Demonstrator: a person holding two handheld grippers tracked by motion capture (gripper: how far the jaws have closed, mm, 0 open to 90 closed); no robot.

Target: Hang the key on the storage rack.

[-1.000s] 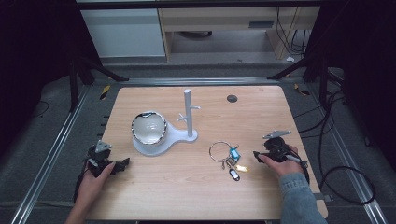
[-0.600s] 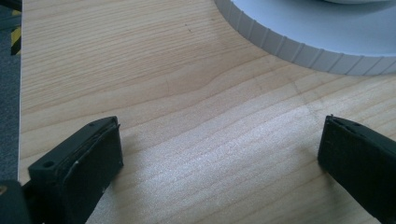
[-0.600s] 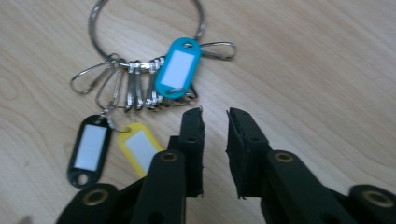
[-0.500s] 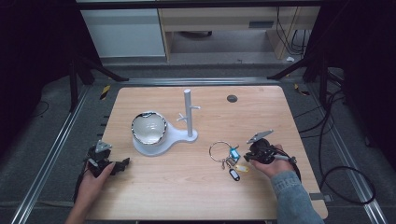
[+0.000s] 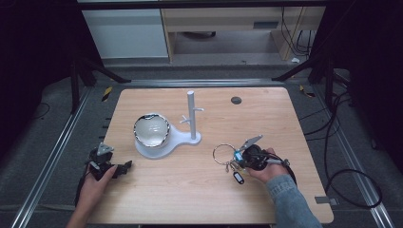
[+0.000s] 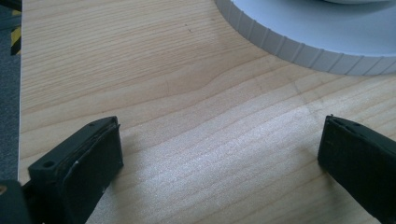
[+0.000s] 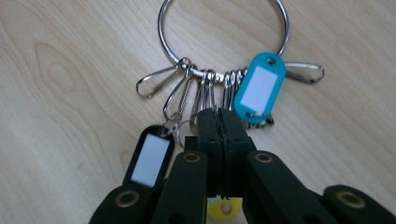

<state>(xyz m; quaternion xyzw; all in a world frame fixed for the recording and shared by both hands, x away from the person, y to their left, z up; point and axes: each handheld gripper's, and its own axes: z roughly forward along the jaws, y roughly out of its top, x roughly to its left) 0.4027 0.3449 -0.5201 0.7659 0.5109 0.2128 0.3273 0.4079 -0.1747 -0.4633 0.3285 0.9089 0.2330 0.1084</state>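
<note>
Key ring (image 5: 224, 153) flat on the counter (image 5: 294, 123), my right tongs (image 5: 239, 158) at its cluster of clips.
Right tongs have just been closing and now pinch shut among the clips (image 7: 205, 95), between blue tag (image 7: 259, 88) and black tag (image 7: 149, 158). Left tongs (image 5: 124, 167) gape wide over bare wood near the white stand (image 5: 164, 142), gripping nothing.

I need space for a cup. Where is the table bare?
Bare: the near middle between the left gripper and the key ring, and the far left corner. Crowded: around the white stand with its bowl.
</note>
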